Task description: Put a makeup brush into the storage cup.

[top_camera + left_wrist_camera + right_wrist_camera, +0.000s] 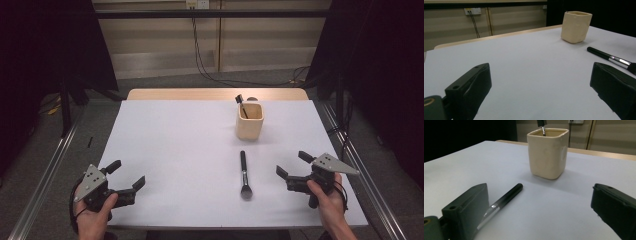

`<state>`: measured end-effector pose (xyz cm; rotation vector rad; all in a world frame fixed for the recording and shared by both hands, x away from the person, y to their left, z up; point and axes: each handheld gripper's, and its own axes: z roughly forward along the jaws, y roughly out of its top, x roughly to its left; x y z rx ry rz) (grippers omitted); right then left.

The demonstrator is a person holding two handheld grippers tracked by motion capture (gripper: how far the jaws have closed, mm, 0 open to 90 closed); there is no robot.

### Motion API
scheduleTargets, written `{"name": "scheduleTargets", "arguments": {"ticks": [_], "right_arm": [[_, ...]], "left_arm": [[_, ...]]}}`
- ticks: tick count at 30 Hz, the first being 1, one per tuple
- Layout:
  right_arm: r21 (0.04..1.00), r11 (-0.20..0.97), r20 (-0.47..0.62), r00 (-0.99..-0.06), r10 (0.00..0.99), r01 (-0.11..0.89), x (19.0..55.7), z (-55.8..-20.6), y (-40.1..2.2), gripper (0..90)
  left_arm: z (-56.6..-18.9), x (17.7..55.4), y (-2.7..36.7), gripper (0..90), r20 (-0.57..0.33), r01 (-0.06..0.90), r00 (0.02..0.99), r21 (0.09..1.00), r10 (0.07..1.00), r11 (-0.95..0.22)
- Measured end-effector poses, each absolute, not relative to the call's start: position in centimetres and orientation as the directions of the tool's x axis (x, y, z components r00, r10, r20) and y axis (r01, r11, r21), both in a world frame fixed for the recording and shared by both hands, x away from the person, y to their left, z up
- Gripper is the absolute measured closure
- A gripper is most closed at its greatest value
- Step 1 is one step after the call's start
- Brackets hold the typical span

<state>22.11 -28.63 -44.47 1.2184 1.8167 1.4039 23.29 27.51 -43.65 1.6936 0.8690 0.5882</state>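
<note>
A cream square cup (249, 121) stands at the far middle-right of the white table (175, 145), with a small black brush (241, 104) upright inside it. A black makeup brush (244, 173) with a silver ferrule lies flat in front of the cup, bristles toward me. My left gripper (127, 175) rests open at the near left corner, far from both. My right gripper (293, 164) is open at the near right, just right of the lying brush. The cup (576, 26) and brush (610, 58) appear in the left gripper view, and the cup (548, 152) and brush (502, 201) in the right gripper view.
The table's far edge shows a strip of bare wood (215, 94). Metal rails (45, 175) run along both sides of the table. Cables (210, 70) trail on the floor behind, and black curtains hang at left and right.
</note>
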Motion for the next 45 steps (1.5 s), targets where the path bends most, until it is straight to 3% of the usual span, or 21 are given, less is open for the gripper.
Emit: {"name": "scheduleTargets", "arguments": {"ticks": [8,30,33,35,45], "right_arm": [[0.952,0.044,0.091,-0.416,0.905,0.303,20.4,-45.0,-29.6,0.8],[0.943,0.05,0.106,-0.44,0.892,0.329,21.5,-45.2,-29.0,1.0],[0.941,0.059,0.107,-0.458,0.882,0.333,22.0,-45.2,-28.6,0.9],[0.941,0.061,0.11,-0.473,0.874,0.332,22.3,-45.1,-28.2,0.8],[0.945,0.097,0.099,-0.557,0.825,0.312,23.6,-44.2,-26.1,0.6]], "left_arm": [[-43.6,22.9,27.4,3.5,-0.044,0.252,0.621,0.957,0.783,-0.146],[-43.7,23.1,27.7,3.3,-0.038,0.254,0.628,0.954,0.777,-0.159],[-43.7,23.0,27.7,3.4,-0.078,0.272,0.636,0.954,0.768,-0.129],[-43.6,22.9,27.7,3.4,-0.031,0.247,0.625,0.956,0.78,-0.161],[-43.5,22.9,27.7,3.1,-0.044,0.252,0.624,0.956,0.78,-0.148]]}}
